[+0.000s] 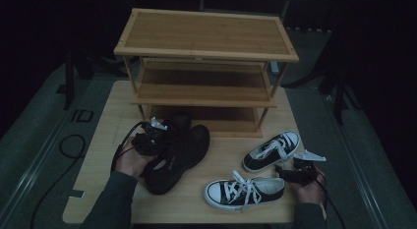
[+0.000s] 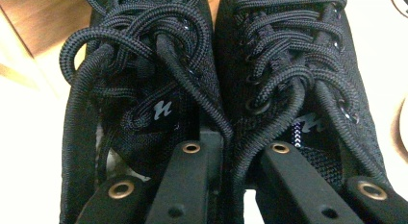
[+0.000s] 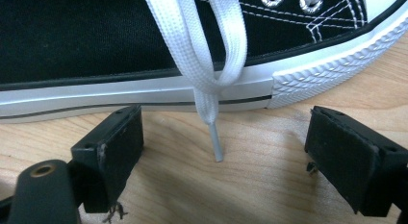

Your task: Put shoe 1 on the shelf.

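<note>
wood table (image 1: 105, 189), bamboo shoe rack (image 1: 206, 42), dark rm

Dim light around me. A wooden table (image 1: 98, 189) sits mid-frame on grey floor (image 1: 29, 155); a three-tier rack (image 1: 206, 37) stands at its top edge.

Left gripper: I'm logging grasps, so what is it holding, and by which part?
The left gripper pinches the two black shoes together by their adjoining inner collar walls, one jaw inside each shoe opening.
</note>
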The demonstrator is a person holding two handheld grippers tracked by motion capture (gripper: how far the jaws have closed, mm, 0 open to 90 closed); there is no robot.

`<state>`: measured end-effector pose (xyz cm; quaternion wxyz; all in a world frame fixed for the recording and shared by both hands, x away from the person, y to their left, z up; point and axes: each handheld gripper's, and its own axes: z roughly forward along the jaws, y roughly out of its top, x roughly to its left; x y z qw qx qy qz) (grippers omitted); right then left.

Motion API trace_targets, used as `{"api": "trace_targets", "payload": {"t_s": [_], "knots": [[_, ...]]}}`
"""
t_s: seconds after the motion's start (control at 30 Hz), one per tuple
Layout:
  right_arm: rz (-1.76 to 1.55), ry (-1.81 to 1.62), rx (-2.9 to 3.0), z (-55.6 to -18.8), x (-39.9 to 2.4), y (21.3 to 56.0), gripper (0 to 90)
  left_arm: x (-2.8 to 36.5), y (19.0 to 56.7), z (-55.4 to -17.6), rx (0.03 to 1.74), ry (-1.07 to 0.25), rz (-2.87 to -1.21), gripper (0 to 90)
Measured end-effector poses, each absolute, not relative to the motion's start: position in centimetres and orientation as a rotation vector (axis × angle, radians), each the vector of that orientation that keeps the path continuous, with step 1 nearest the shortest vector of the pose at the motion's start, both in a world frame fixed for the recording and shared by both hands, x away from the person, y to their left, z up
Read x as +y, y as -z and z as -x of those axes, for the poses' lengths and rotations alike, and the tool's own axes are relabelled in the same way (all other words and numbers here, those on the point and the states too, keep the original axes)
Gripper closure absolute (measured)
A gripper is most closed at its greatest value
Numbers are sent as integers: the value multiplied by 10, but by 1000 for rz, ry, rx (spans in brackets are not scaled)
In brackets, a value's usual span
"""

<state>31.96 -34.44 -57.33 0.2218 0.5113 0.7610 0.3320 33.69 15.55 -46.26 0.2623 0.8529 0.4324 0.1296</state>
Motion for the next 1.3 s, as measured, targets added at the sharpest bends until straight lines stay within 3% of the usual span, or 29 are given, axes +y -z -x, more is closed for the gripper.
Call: {"api": "trace_targets", "payload": {"t_s": [1.3], "knots": [[-1412, -917, 2103, -320, -344, 573, 133, 111, 475, -386, 1288, -494, -2282, 851]]}}
